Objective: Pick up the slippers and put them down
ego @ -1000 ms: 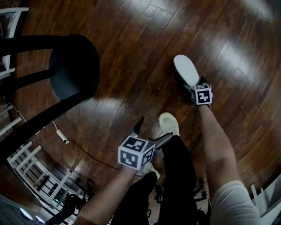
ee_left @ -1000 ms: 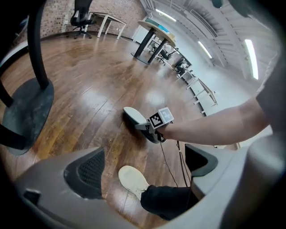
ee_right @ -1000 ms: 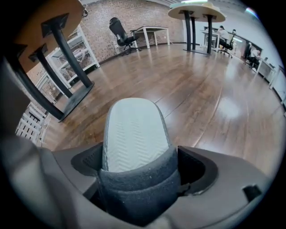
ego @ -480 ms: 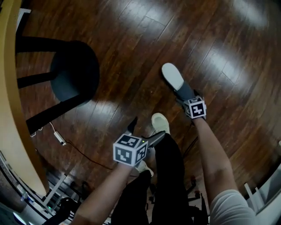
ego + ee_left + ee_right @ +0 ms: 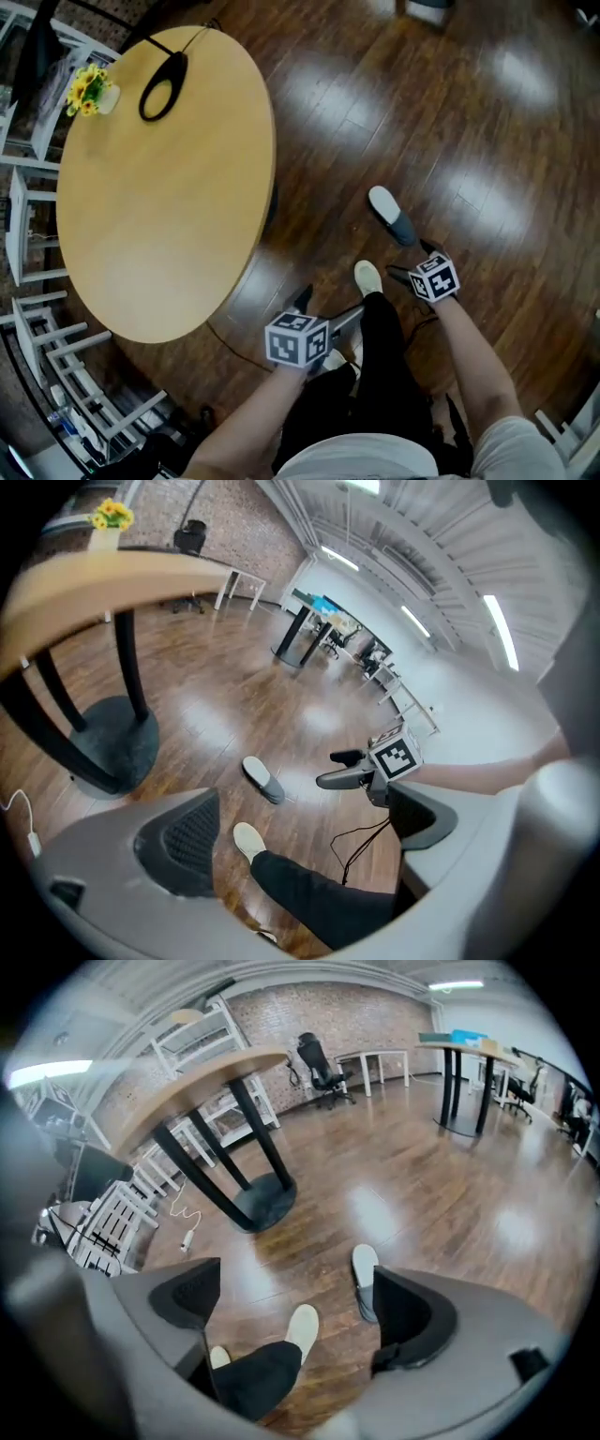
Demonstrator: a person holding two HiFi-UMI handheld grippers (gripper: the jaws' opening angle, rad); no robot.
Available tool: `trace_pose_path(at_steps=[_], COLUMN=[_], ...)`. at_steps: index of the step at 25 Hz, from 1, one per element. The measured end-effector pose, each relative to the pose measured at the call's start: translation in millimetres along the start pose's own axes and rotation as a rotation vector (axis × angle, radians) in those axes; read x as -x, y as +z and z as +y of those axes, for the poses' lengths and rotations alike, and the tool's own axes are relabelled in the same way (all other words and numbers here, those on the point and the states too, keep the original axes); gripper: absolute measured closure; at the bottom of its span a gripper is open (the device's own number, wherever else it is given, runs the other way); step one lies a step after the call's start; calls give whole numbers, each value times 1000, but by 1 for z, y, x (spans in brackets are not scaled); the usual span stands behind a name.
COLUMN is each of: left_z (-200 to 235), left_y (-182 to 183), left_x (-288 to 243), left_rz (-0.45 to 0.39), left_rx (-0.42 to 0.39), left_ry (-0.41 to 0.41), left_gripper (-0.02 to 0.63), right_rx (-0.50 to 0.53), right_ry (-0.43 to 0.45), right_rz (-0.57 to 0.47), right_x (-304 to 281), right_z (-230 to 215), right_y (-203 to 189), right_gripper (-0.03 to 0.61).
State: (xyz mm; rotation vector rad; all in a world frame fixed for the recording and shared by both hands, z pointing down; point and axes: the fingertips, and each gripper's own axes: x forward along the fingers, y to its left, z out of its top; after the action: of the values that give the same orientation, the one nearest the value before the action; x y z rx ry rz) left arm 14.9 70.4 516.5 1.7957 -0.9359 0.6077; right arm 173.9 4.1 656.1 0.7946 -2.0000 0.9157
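Dark wooden floor spread under a round counter at left. Left gripper hung by the person's leg, fingers spread and empty; right gripper, fingers likewise spread, hovered just beside the slipper on the floor.

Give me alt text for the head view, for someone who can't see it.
A white-and-grey slipper lies on the dark wood floor just ahead of the open, empty right gripper. The left gripper, also open, hangs beside the person's pale shoe; a round wooden table with yellow flowers fills the upper left.
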Motion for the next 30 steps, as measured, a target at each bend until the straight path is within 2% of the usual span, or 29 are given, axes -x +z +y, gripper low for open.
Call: trace_pose_path(at_steps=[4, 10, 15, 20, 26, 30], left_z=[-17, -16, 7, 21, 35, 37], left_y=[-7, -70, -122, -168, -198, -201], left_x=[126, 318, 436, 503, 527, 535], left_rz=[-153, -315, -440, -507, -530, -536], left_rx=[-7, 34, 115, 170, 236, 233], left_ry=[60, 162, 259, 318, 359, 363], left_gripper=[54, 54, 54, 54, 54, 54], right_rx=[100, 290, 366, 427, 451, 457], right_ry=[35, 26, 21, 12, 25, 41], right_rz=[-82, -170, -239, -251, -230, -237], right_x=[85, 217, 299, 338, 333, 333], right_z=[94, 255, 349, 404, 425, 438], right_y=[47, 68, 84, 77, 81, 83], right_gripper=[63, 63, 63, 63, 64, 64])
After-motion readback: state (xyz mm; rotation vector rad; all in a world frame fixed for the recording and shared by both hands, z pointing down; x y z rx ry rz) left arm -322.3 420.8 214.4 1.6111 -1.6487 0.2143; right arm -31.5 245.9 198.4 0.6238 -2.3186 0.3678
